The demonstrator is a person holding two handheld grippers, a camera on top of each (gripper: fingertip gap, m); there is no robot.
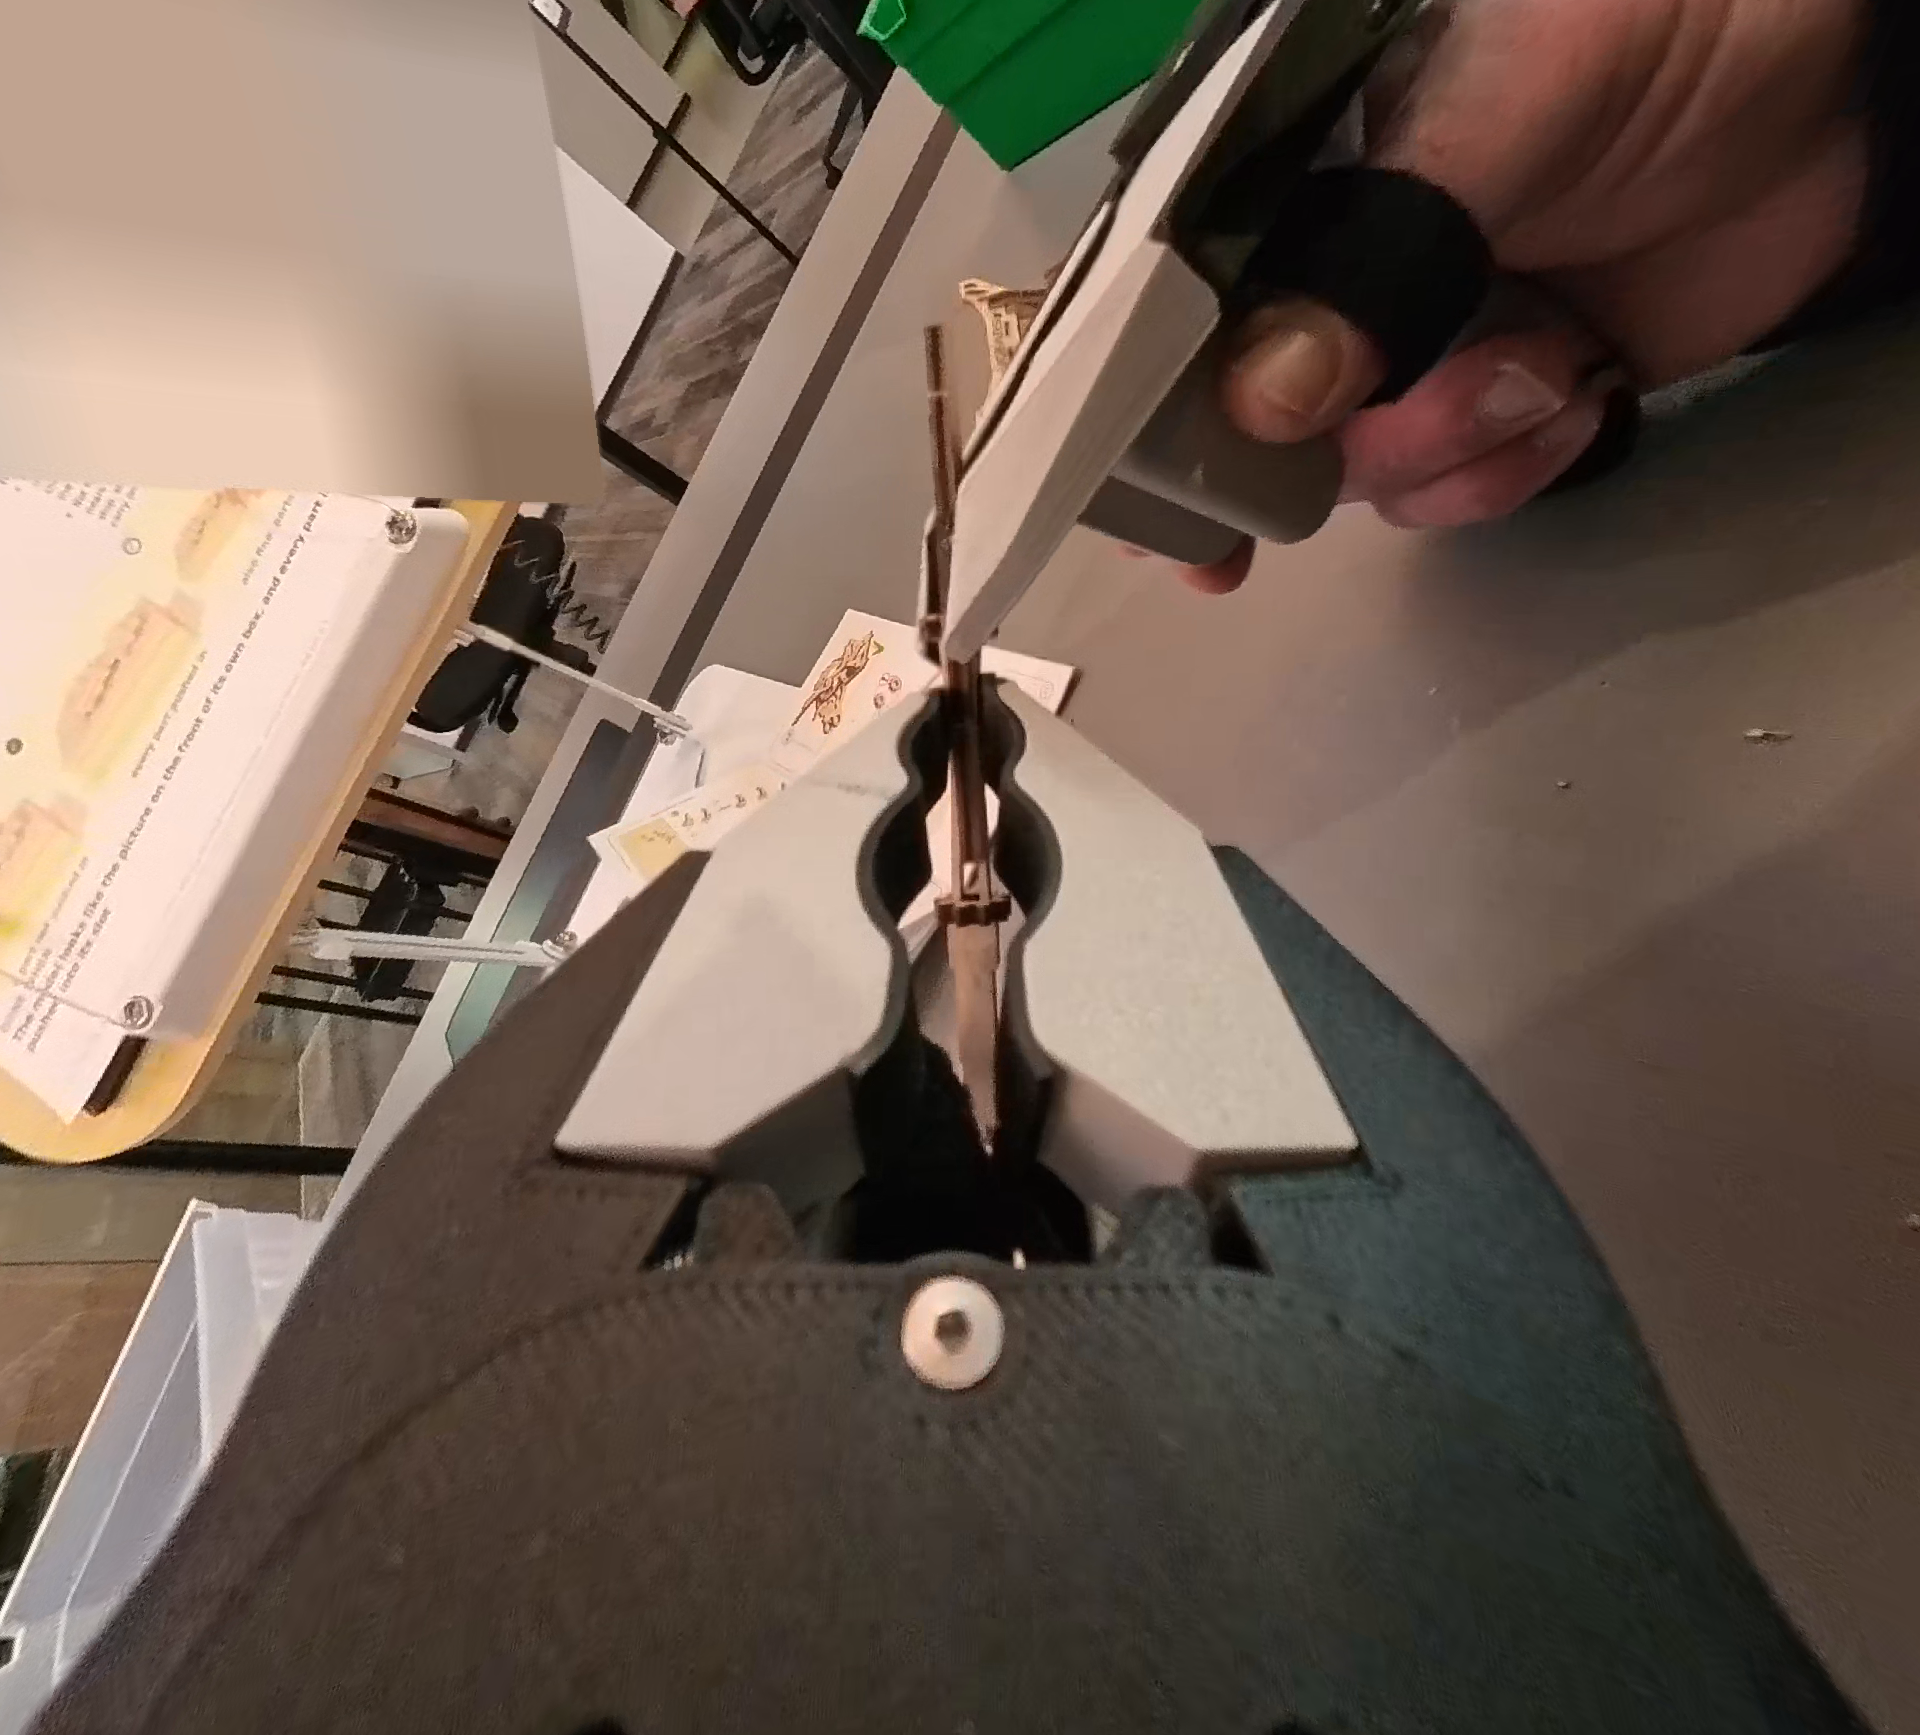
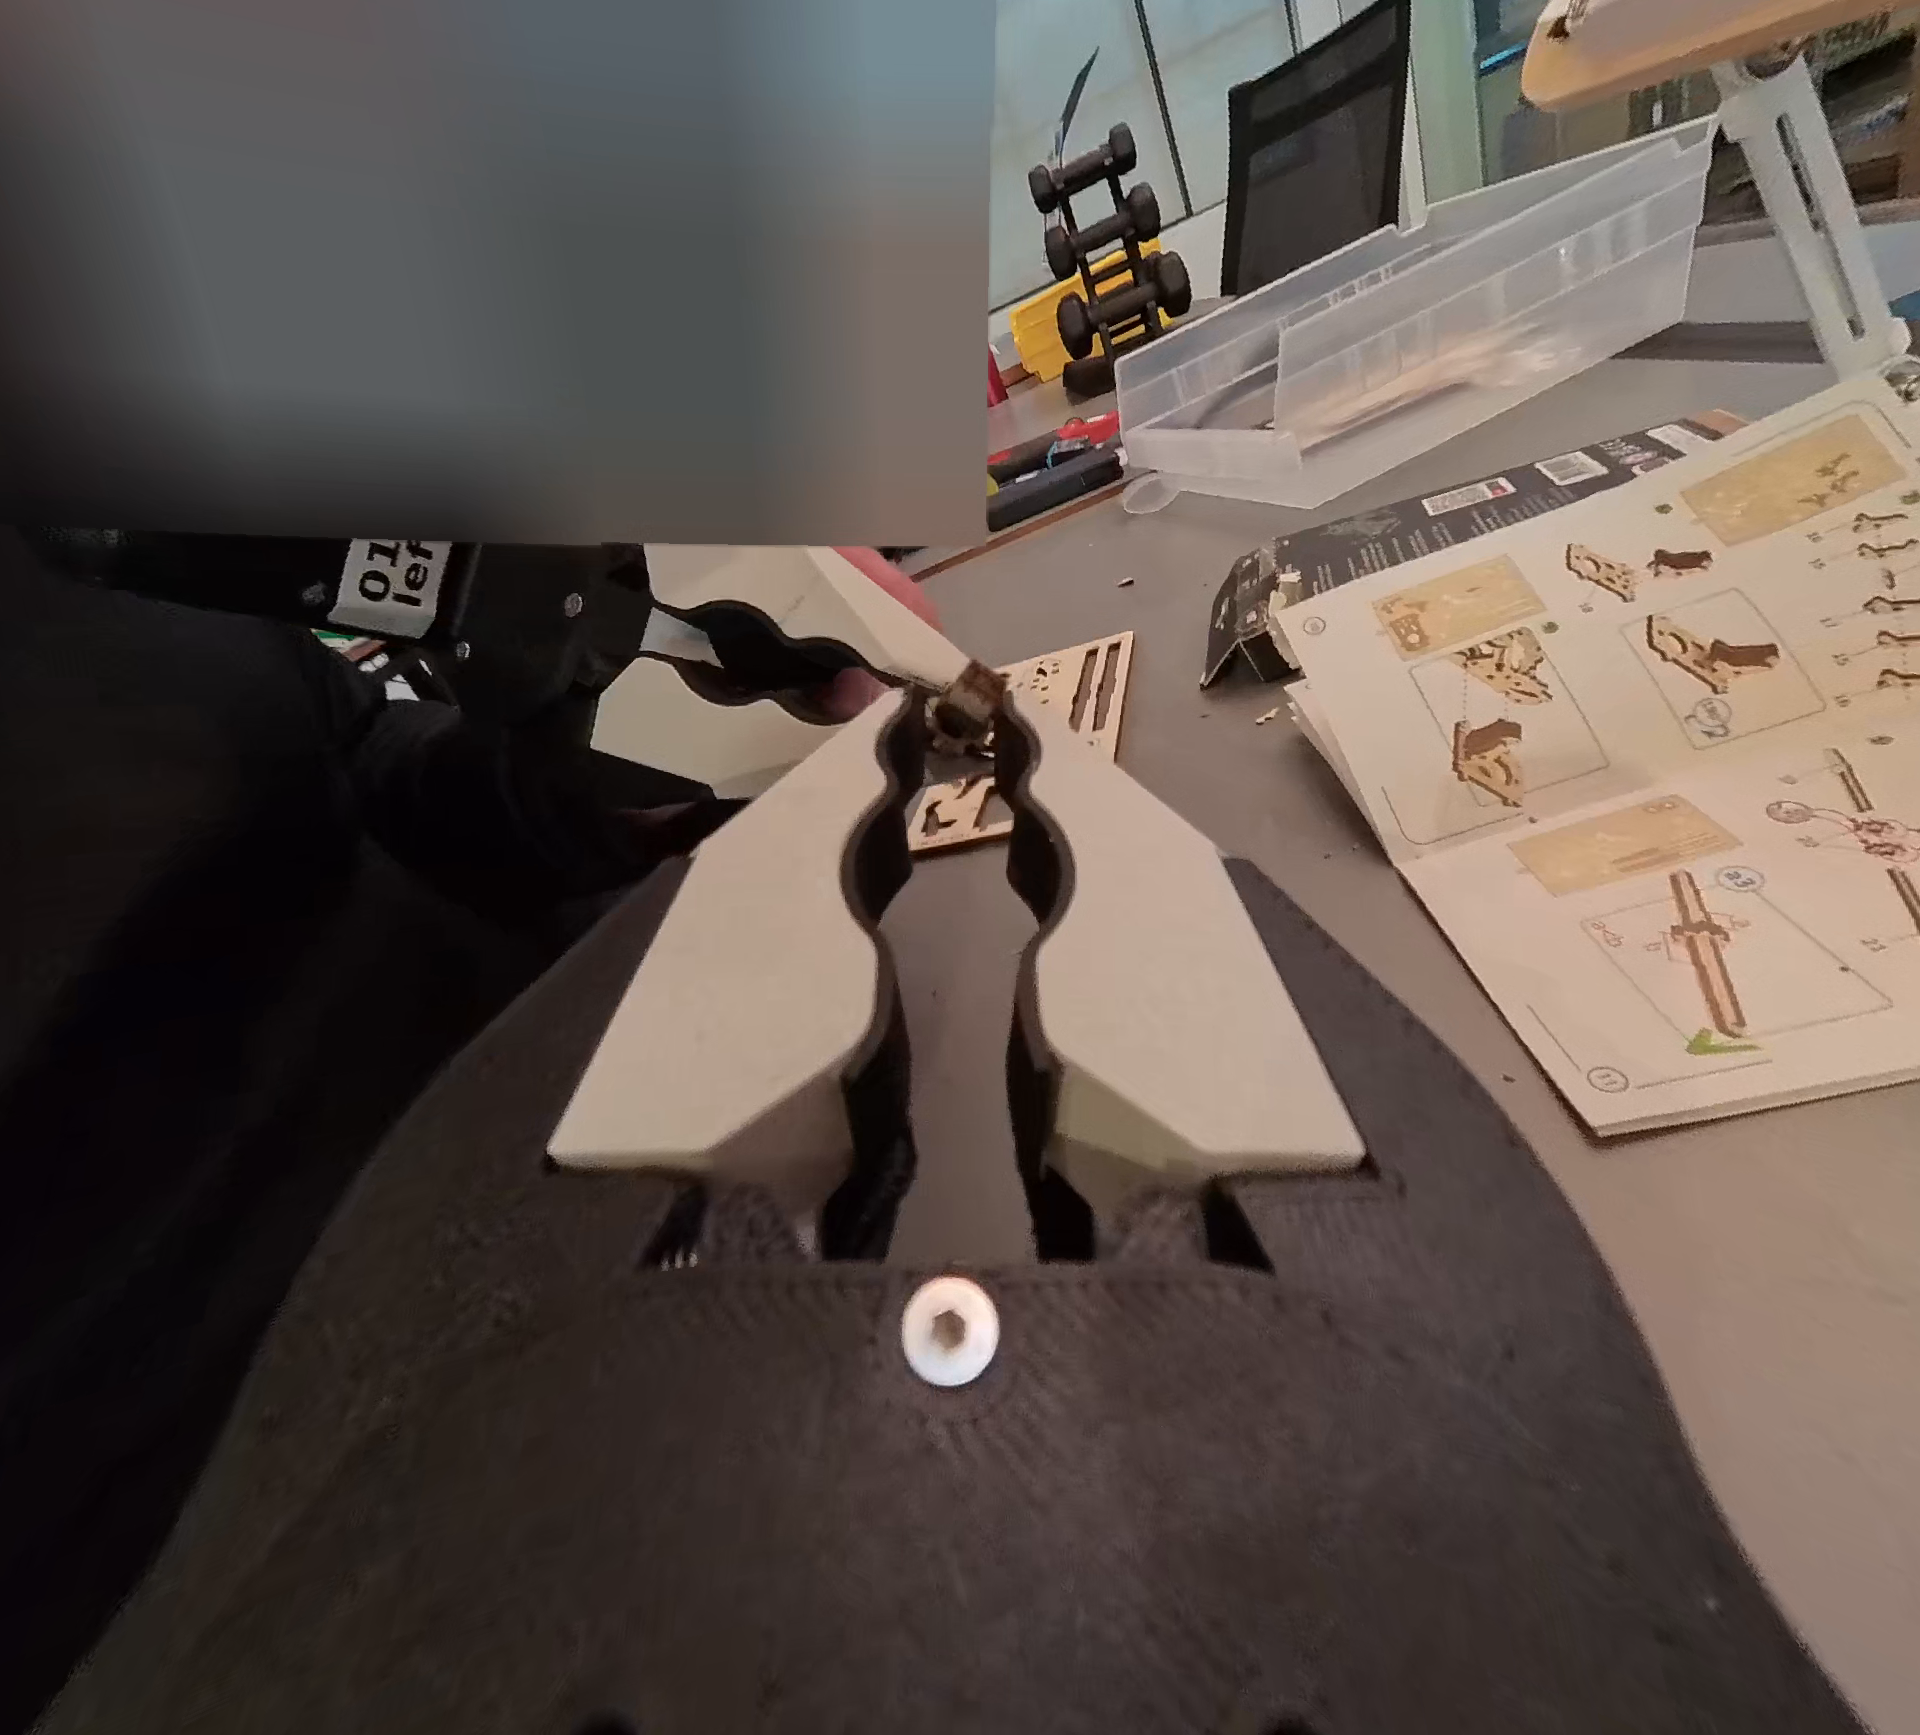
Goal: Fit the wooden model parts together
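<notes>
A thin wooden sword-shaped part (image 1: 974, 958) with a small cross piece runs lengthwise between my left gripper's (image 1: 961, 698) grey fingers, which are shut on it. A slim wooden strip (image 1: 938, 438) continues past the fingertips. My right gripper (image 1: 951, 636), held by a hand, comes in from the upper right and pinches the wood just beyond the left fingertips. In the right wrist view my right gripper (image 2: 956, 709) is shut on the part's small end (image 2: 975, 683), and the left gripper (image 2: 961, 672) meets it from the left. Both are above the grey table (image 1: 1558, 854).
A laser-cut wooden sheet (image 2: 1070, 677) lies on the table under the grippers. An open instruction booklet (image 2: 1610, 750) and a flattened black box (image 2: 1403, 522) lie to the right. A clear plastic tray (image 2: 1455, 335) sits behind them. An instruction board on a stand (image 1: 156, 750) stands at the table's edge. Only a small space, under 4 cm, lies between the two pairs of fingers.
</notes>
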